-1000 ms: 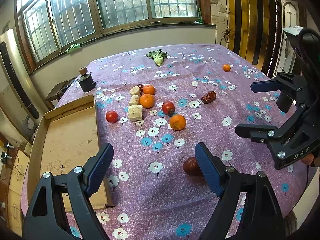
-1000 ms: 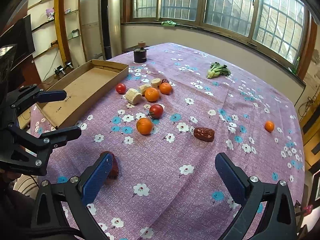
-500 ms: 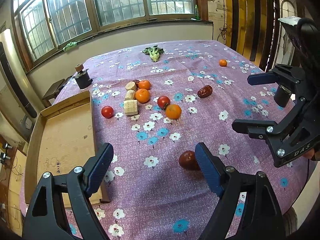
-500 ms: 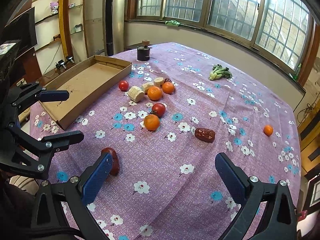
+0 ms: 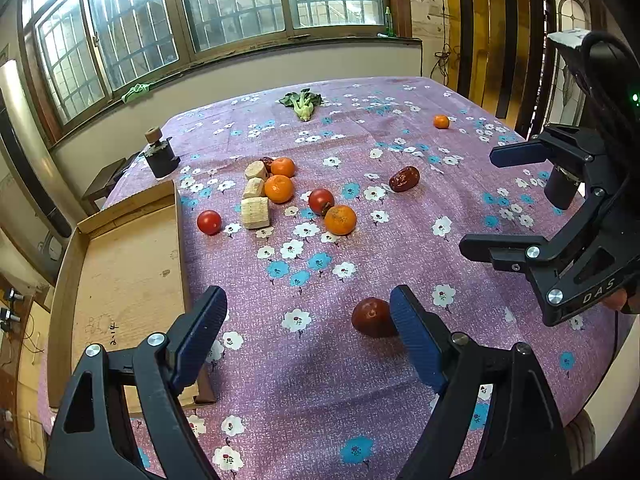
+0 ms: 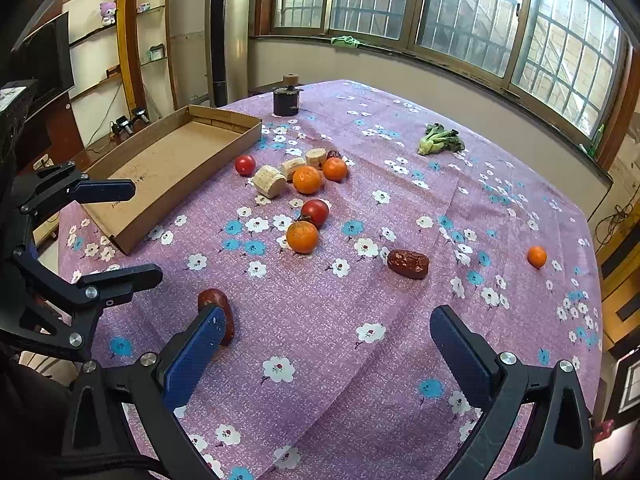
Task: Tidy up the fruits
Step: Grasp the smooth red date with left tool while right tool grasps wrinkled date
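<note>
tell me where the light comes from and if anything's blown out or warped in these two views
Left wrist view: daylight enters through the barred windows, whose upper left panes are blown out; fisheye bends the window frames and the table edge; the left gripper casts a soft shadow near the dark red fruit. Right wrist view: windows glare at top right, dark vignette in the corners, the tablecloth evenly lit and sharp.

In the right wrist view, a blue finger pad (image 6: 192,356) covers the near date (image 6: 218,308) at lower left; the monitor (image 6: 40,64) is cut off upper left.
</note>
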Demonstrator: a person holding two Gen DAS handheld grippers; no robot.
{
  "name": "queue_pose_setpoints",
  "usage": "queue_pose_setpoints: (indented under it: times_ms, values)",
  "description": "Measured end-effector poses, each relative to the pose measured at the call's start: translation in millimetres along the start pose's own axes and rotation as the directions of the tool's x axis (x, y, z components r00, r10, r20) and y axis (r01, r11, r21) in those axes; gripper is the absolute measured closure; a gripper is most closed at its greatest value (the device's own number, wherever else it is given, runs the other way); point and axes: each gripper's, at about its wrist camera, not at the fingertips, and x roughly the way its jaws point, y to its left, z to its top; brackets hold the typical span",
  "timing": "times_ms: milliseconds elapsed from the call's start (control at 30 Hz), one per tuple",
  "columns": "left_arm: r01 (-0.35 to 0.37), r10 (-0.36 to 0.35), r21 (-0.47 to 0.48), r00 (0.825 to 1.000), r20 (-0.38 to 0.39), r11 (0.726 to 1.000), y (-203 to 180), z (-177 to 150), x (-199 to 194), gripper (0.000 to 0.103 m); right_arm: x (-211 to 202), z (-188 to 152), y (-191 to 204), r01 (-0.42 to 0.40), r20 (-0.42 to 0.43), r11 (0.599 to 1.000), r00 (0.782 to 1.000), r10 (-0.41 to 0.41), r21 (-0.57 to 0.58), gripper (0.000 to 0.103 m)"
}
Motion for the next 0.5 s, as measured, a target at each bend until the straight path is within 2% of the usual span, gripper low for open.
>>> queue_pose_setpoints:
  times_ms: [200,500]
  values:
    - [0.009,-0.009,-0.004,1.000,-0.006,1.000,1.3,0.5,1.5,0.019,0.3,-0.9,-0.7,-0.003,-0.001,1.000,1.000,0.003,0.001,0.000]
    - [0.103,-0.103,-0.006,0.993,-0.063,0.995,-6.0,-6.0,18.9,0.019,9.5,-1.4,-2.4,-0.038,-0.012,0.999,0.999,0.039,0.020,0.000]
